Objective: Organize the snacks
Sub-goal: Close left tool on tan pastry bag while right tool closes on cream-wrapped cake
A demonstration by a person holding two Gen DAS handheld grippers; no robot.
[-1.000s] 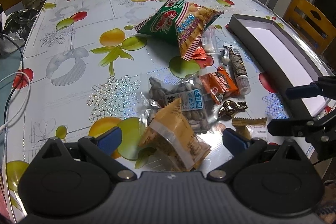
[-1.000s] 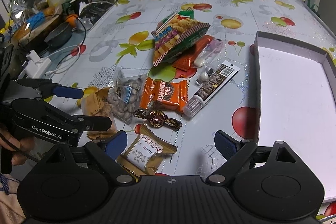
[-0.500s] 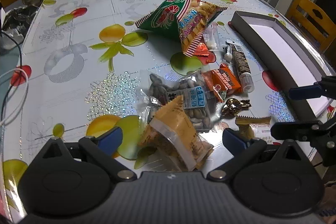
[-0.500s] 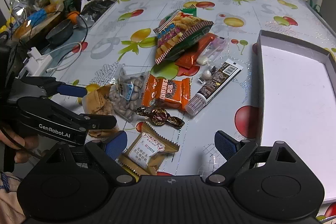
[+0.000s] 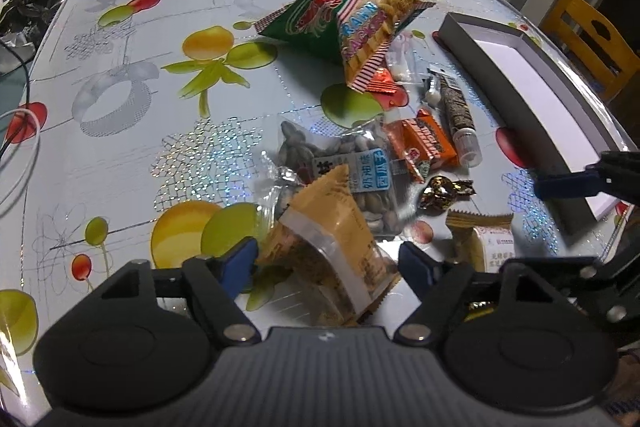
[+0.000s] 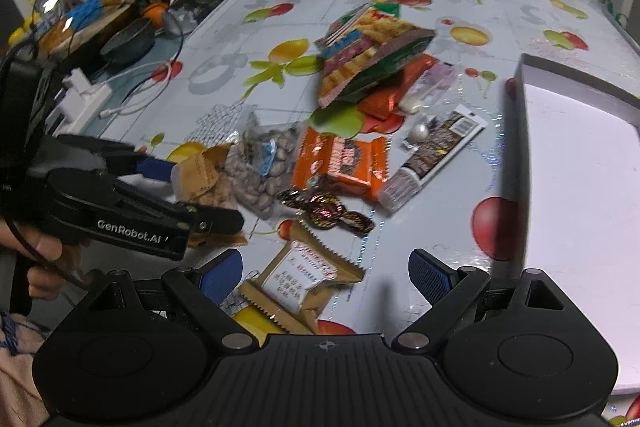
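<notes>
Black left gripper (image 6: 192, 187), blue pads, white "GenRobot.AI" lettering, silver pivot screws.

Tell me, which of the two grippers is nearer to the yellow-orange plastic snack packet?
Left. The left gripper has the yellow-orange plastic snack packet between its closing jaws. The right gripper hovers apart from it, over a tan biscuit packet.

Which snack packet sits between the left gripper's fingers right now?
The yellow-orange packet with the clear strip. It alone lies between the closing jaws of the left gripper; the pistachio bag and the orange wafer pack lie farther out.
</notes>
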